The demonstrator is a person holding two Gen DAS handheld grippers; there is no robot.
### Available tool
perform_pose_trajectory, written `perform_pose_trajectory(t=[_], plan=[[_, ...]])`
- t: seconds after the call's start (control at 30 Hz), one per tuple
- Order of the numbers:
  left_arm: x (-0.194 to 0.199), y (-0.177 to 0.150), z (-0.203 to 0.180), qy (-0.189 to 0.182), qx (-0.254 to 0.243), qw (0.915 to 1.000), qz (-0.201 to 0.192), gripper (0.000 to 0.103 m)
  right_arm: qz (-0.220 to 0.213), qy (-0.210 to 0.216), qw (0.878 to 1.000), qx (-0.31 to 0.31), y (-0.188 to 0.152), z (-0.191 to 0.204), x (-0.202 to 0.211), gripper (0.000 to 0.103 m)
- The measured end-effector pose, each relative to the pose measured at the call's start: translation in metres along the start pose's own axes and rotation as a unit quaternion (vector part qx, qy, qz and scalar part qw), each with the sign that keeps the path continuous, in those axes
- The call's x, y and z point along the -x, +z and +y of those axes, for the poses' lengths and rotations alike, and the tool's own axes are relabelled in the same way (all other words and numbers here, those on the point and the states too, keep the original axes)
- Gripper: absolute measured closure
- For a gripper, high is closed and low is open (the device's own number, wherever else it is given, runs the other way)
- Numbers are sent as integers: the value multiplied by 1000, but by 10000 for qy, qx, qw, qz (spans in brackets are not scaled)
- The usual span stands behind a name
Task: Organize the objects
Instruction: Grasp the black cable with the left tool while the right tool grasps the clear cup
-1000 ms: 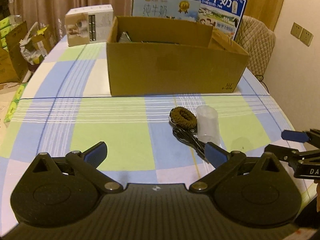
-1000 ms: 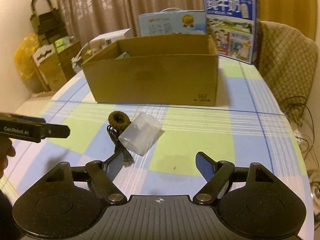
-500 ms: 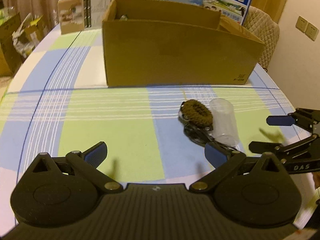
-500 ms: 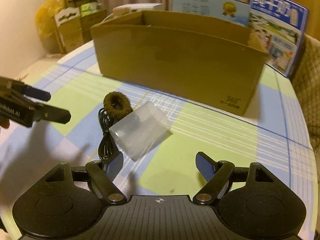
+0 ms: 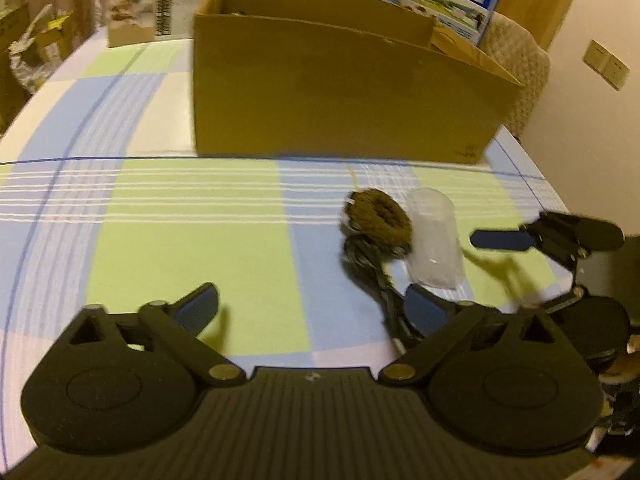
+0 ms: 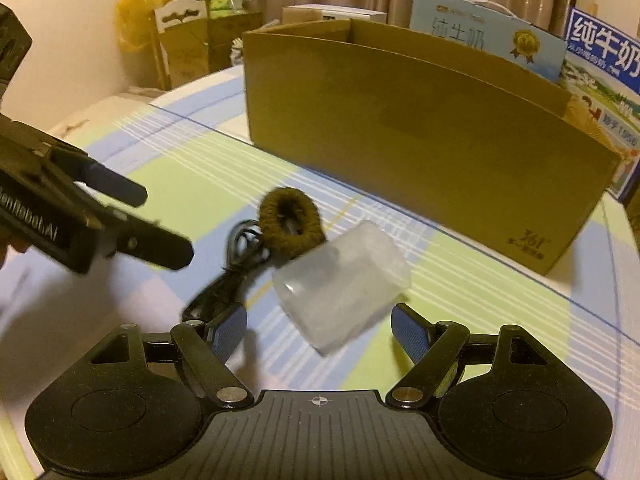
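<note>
1. Left wrist view: the left gripper (image 5: pixel 314 308) is seen low in the frame, its blue-padded fingers (image 5: pixel 198 306) spread wide but closing, with only bare checked worktop (image 5: pixel 192 220) between them. A brown fuzzy hair tie (image 5: pixel 378 218) lies right of centre, touching a translucent plastic cup (image 5: pixel 434 242) on its side, with a coiled black cable (image 5: pixel 370 268) just below it. An open brown cardboard box (image 5: pixel 340 92) fills the upper middle. The right gripper (image 5: pixel 520 268) enters at the right edge.

2. Right wrist view: the right gripper (image 6: pixel 318 330) is held with fingers (image 6: pixel 408 332) wide, the plastic cup (image 6: pixel 340 284) lying between them, apparently not pressed. The hair tie (image 6: pixel 290 222) and cable (image 6: pixel 230 264) are seen left of centre, the box (image 6: pixel 420 136) in the upper right, the left gripper (image 6: pixel 166 224) at the left.
</note>
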State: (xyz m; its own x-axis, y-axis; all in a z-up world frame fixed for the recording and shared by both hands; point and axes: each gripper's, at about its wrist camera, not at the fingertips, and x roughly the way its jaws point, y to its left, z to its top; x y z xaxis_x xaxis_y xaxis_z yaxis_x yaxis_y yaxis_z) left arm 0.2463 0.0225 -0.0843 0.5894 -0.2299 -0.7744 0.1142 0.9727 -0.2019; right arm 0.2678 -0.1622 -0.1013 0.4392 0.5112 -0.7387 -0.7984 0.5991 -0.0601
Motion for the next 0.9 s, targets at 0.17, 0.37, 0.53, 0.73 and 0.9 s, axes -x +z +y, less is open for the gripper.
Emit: perform_pose_trajectory(t=[0.17,0.37,0.53,0.73,0.9], plan=[[-11,-2,-22,-277,-263,9992,126,23,169,-326,9993,-47,-8,-15,6,26],[-30,-1,-40,-349,-530,9977,244,52,91,-625,9979,-148,-6,-27,10,26],[-29,-2,-37,-139,-780,9964,306,83,-13,-443,9990,-109,-4,-28,10,26],[-18,-1,-17,109,-862,9953,417,87,-151,-110,9993,327,4,-18,4,26],[-18,2,-7,96,-691,9968,383,88,-211,120,9995,196,7,-20,-4,25]])
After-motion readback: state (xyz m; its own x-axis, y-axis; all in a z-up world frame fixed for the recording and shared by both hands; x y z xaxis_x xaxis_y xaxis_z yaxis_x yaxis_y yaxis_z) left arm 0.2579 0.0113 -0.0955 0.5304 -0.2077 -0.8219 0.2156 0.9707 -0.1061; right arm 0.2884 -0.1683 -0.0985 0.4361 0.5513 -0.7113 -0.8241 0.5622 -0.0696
